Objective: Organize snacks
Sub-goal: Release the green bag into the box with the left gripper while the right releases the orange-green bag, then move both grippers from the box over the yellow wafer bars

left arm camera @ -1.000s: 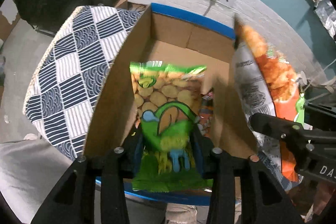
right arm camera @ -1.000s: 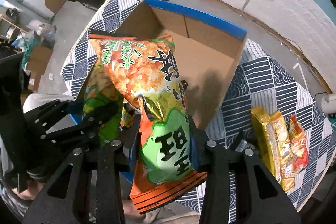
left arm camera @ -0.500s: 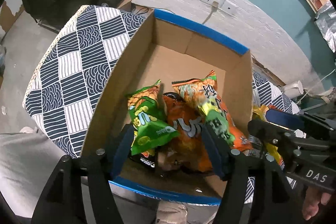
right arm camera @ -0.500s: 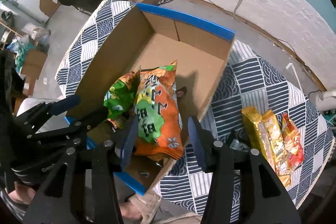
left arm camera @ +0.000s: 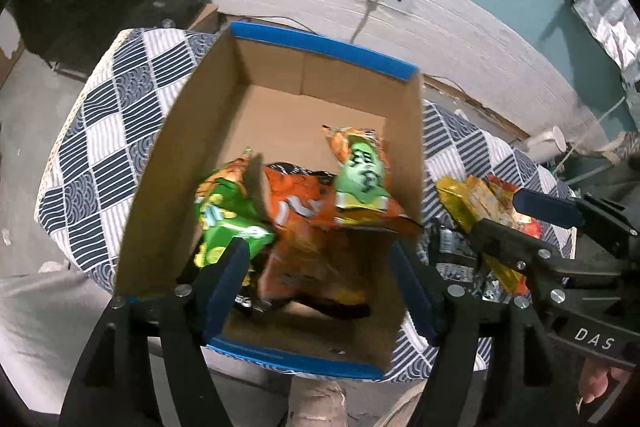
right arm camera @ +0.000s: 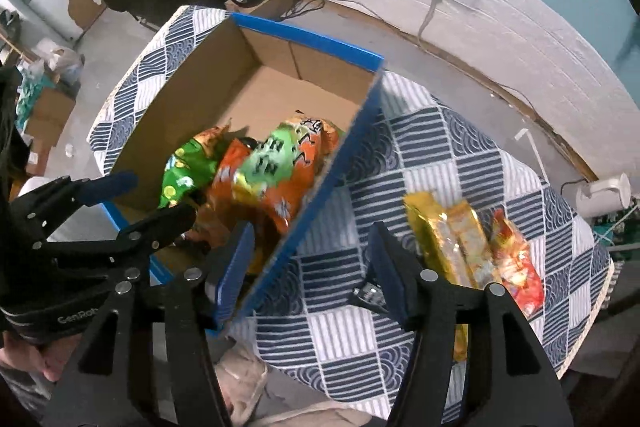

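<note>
Two snack bags just dropped in the box; loose packets come next.

The cardboard box (left arm camera: 280, 99) on the worktop (right arm camera: 460, 155) holds the green bag (left arm camera: 224, 215) and orange-green bag (left arm camera: 360, 179). Both jaws have just been opening, nothing between them: left gripper (left arm camera: 320, 287) spread over the box, right gripper (right arm camera: 312, 271) spread at its right wall, both pointing steeply down. Beyond that wall lie the yellow and red packets (right arm camera: 460, 235), my guess for the next reach.

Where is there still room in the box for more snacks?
The far half of the cardboard box floor is bare, between the blue-edged back wall and the orange and green snack bags. The near half is crowded. Outside, checkered cloth lies free between the box and the yellow packets.
</note>
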Action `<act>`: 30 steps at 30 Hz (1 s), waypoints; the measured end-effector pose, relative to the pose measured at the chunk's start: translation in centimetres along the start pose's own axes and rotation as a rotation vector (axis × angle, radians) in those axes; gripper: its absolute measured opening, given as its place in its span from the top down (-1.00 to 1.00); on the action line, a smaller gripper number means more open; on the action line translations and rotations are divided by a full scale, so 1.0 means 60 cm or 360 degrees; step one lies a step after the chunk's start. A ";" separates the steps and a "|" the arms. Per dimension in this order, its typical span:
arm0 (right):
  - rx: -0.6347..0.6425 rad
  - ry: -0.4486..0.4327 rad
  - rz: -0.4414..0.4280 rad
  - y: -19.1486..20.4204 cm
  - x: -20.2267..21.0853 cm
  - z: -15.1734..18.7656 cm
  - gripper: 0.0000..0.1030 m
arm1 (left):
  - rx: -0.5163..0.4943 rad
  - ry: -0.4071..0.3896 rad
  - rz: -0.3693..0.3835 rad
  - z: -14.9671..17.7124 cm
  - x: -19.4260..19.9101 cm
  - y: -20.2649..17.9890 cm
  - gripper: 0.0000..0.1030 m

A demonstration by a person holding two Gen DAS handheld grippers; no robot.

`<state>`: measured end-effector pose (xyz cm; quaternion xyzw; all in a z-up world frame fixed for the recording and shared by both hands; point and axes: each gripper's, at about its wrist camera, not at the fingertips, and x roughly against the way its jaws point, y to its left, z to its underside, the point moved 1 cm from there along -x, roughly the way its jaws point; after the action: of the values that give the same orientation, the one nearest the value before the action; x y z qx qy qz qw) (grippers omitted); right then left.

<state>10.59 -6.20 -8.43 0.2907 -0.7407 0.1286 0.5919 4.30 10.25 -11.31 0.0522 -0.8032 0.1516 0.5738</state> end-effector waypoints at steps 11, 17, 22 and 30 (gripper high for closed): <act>-0.0044 -0.0039 0.0193 -0.133 0.025 0.066 -0.29 | -0.0114 0.0050 0.0093 0.008 -0.003 -0.104 -0.45; -0.0191 -0.0022 0.0247 -0.222 0.029 0.110 -0.29 | -0.0213 0.0084 0.0097 0.015 -0.020 -0.174 -0.45; -0.0255 -0.0027 0.0263 -0.266 0.036 0.140 -0.29 | -0.0275 0.0132 0.0061 0.023 -0.047 -0.224 -0.45; -0.0334 0.0050 0.0203 -0.320 0.011 0.187 -0.29 | -0.0328 0.0250 0.0038 0.035 -0.098 -0.291 -0.45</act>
<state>12.68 -27.68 -13.74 0.1773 -0.7578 0.0924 0.6211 8.87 -7.50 -14.24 -0.0288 -0.7676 0.0788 0.6354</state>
